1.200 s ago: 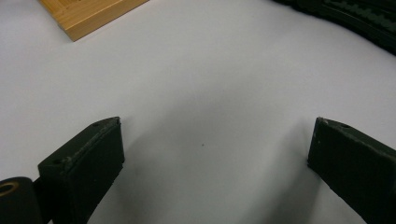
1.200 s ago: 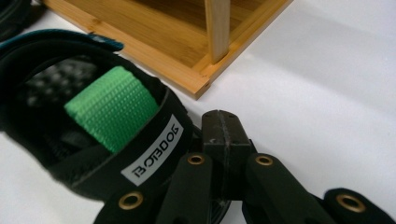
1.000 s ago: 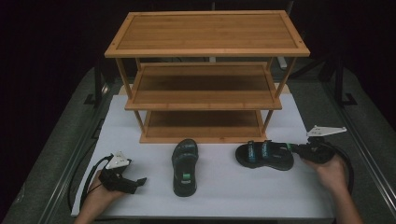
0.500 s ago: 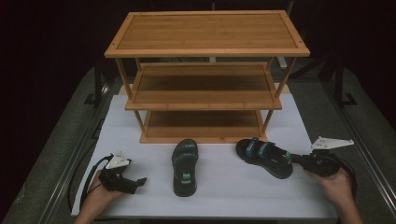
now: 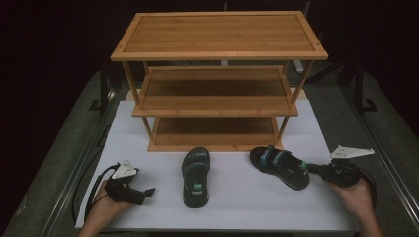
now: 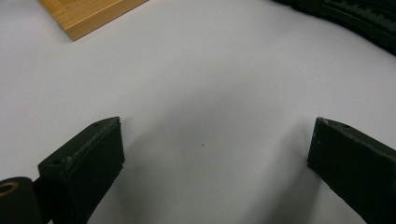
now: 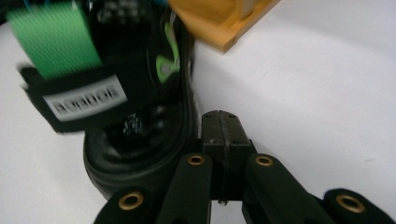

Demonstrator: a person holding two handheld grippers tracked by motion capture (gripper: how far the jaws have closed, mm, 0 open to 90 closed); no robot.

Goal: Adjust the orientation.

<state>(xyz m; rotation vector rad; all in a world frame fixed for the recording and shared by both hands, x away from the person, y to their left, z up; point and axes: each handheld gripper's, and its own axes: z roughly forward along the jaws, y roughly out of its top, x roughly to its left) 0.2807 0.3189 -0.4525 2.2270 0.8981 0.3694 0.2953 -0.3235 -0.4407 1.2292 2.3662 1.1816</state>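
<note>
Two black sandals lie on the white mat [image 5: 237,207] in front of a bamboo shoe rack [image 5: 217,34]. The left sandal [image 5: 195,175] points at the rack. The right sandal [image 5: 279,167] lies slanted, with green and blue straps and its heel to the front right. My right gripper [image 5: 312,169] is shut, its tip against that heel; in the right gripper view the closed gripper [image 7: 223,128] sits beside the sandal's sole rim [image 7: 135,116] with nothing seen between the jaws. My left gripper [image 5: 143,192] rests open at the front left, its jaws [image 6: 215,140] wide over bare mat.
The rack has three shelves, all bare, and its base corner [image 7: 219,18] stands just behind the right sandal. In the left gripper view, the rack's base [image 6: 88,14] and the left sandal's edge [image 6: 359,18] lie ahead. Metal rails run along both table sides.
The right sandal has turned from lying crosswise to slanted, heel swung to the front right. My right gripper has moved right and toward the front edge. The left gripper has stayed put.
</note>
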